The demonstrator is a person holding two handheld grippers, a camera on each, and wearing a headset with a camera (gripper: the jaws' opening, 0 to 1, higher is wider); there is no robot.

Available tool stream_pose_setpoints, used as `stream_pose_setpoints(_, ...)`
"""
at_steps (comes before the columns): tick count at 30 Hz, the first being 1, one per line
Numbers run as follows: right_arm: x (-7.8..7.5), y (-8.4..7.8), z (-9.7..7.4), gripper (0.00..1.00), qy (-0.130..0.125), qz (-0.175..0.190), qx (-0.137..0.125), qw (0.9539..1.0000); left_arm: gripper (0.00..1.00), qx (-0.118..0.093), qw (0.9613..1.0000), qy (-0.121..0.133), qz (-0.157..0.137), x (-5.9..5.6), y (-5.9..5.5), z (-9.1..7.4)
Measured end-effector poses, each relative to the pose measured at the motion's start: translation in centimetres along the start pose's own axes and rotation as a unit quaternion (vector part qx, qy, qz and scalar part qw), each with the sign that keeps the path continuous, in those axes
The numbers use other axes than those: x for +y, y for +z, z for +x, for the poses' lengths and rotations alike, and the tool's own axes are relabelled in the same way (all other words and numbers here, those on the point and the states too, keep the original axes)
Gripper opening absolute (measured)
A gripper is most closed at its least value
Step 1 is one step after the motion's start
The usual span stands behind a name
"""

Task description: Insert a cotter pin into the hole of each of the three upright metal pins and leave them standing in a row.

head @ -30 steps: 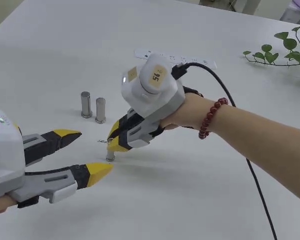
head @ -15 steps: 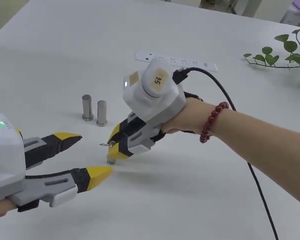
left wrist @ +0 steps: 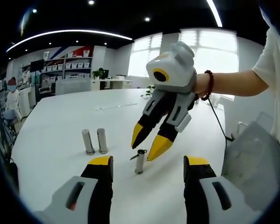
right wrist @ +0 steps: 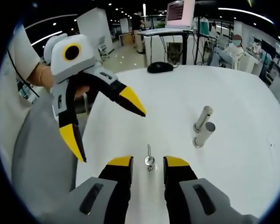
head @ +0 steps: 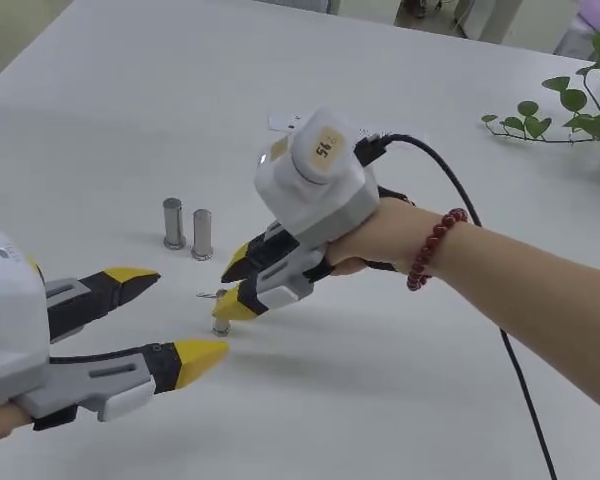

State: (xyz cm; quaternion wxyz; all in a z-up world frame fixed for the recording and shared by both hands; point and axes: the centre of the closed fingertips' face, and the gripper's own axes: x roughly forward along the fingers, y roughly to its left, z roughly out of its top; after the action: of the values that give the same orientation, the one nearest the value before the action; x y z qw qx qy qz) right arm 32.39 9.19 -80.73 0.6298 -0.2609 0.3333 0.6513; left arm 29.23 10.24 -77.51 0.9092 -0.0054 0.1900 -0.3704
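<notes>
Currently, right gripper [head: 223, 293] jaws stand apart just above the near pin [head: 221, 323], cotter pin [head: 206, 294] through it. Left gripper [head: 190, 311] jaws spread wide, empty.

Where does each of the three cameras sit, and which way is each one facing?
Head view: on the person's head, looking down at the table; left gripper, right gripper and right forearm show.
Left gripper view: on the left gripper, looking along its open jaws at the near pin; the right hand shows.
Right gripper view: on the right gripper, looking over the near pin toward the left gripper; the left hand shows.
Shared: both gripper views show the near pin, from roughly opposite sides.
</notes>
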Motion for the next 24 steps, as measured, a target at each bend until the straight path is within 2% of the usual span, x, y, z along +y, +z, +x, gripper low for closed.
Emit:
stream_pose_setpoints(2,-0.2,0.3,-0.3,0.29,-0.004,0.005,-0.008,0.9999,0.62,0.000,1.0000,0.000,-0.001,0.0,0.0,0.0)
stream_pose_setpoints(5,-0.5,0.7,-0.7,0.32,-0.016,0.010,-0.014,0.9997,0.65,-0.018,0.9997,0.000,-0.019,-0.1,0.6,0.0)
stream_pose_setpoints(8,-1.1,1.4,-1.1,0.35,-0.028,0.009,-0.032,0.9990,0.67,-0.021,0.9996,0.003,-0.020,0.0,0.7,-0.1)
stream_pose_setpoints(17,-2.2,2.3,-1.2,0.37,-0.044,0.024,-0.052,0.9974,0.73,-0.023,0.9996,0.004,-0.016,-0.1,0.9,-0.5)
stream_pose_setpoints(24,-3.9,3.0,-0.9,0.40,-0.067,0.051,-0.074,0.9937,0.78,-0.023,0.9996,0.010,-0.013,0.0,1.1,-0.6)
